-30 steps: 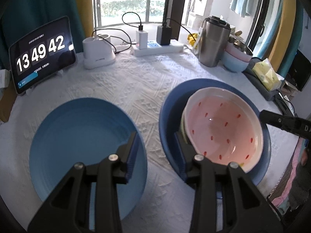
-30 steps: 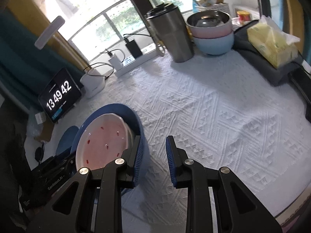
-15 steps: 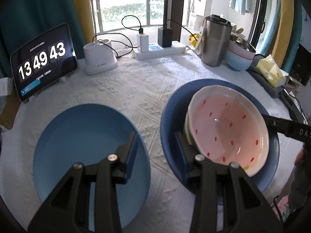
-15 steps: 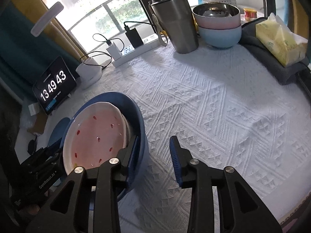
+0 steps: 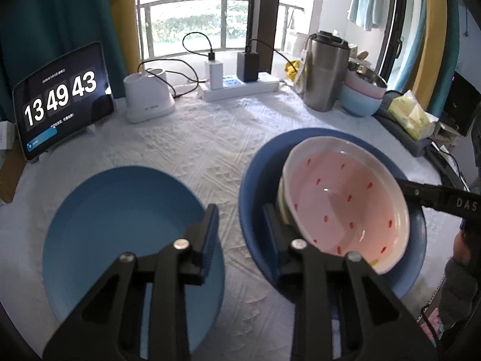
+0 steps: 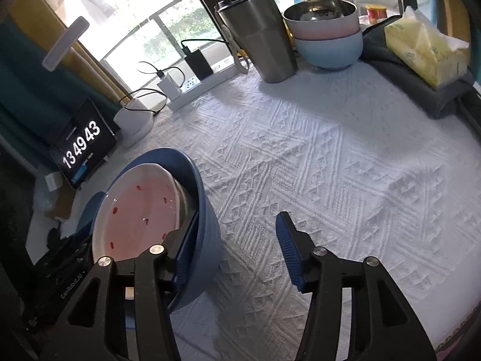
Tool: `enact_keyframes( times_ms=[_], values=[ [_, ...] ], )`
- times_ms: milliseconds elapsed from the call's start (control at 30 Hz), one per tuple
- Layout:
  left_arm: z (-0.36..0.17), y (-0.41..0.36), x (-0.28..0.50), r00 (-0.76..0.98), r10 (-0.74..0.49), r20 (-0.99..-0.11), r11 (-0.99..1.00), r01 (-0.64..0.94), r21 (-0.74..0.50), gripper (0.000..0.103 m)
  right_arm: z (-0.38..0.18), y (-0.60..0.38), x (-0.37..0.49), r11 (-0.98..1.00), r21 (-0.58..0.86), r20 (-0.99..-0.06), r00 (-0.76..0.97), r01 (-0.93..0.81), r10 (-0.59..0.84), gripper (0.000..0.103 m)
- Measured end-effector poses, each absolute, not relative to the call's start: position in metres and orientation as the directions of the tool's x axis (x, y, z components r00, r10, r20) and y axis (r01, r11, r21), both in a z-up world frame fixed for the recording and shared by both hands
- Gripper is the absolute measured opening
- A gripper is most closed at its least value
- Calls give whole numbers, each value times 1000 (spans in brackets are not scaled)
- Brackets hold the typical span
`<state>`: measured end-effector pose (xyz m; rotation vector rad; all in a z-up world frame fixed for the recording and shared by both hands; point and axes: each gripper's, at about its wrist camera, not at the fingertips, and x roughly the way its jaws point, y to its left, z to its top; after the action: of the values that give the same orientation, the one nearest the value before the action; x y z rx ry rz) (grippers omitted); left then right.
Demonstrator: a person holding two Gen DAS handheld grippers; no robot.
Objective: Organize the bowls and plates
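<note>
A: What's the setting?

B: A table under a white quilted cloth, set against a balcony window with teal and yellow curtains. Along the far edge stand a tablet clock reading 13 49 43, a white charger base, a power strip, a steel tumbler and two stacked bowls, pink over light blue. A yellow tissue pack lies on a dark cloth at the right.

A: And the dishes being sorted?

B: A light blue plate sits flat on the cloth at the near left. Just beside it, to the right, is a dark blue bowl, and inside that a pink bowl with red specks leans tilted, its rim well above the blue rim on one side.

A: What is the left gripper doing?

B: Its fingers straddle the near wall of the dark blue bowl, one outside over the gap between the dishes, one inside. Whether they press the wall I cannot tell.

A: The right gripper?

B: Spread wide. Its left finger is inside the dark blue bowl's opposite wall, beside the pink bowl; the other hangs over bare cloth, gripping nothing.
</note>
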<state>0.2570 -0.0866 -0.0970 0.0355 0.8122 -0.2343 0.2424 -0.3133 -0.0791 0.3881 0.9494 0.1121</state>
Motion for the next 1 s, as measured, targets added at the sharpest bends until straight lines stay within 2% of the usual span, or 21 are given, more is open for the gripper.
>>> enact_keyframes(
  times_ms=[100, 167, 233, 1000],
  values=[
    [-96, -91, 255, 664, -214, -717, 968, 244, -64, 14, -75, -305, 240, 930, 362, -759, 598, 58, 258, 34],
    [-95, -94, 254, 672, -201, -712, 970, 236, -51, 14, -73, -300, 239, 932, 358, -754, 603, 47, 260, 17],
    [-95, -93, 255, 669, -205, -714, 971, 230, -62, 13, -70, -293, 238, 938, 344, -751, 610, 35, 253, 9],
    [-84, -92, 247, 648, -269, -712, 957, 262, -123, 12, -52, -292, 226, 945, 314, -753, 631, 97, 185, 9]
  ],
)
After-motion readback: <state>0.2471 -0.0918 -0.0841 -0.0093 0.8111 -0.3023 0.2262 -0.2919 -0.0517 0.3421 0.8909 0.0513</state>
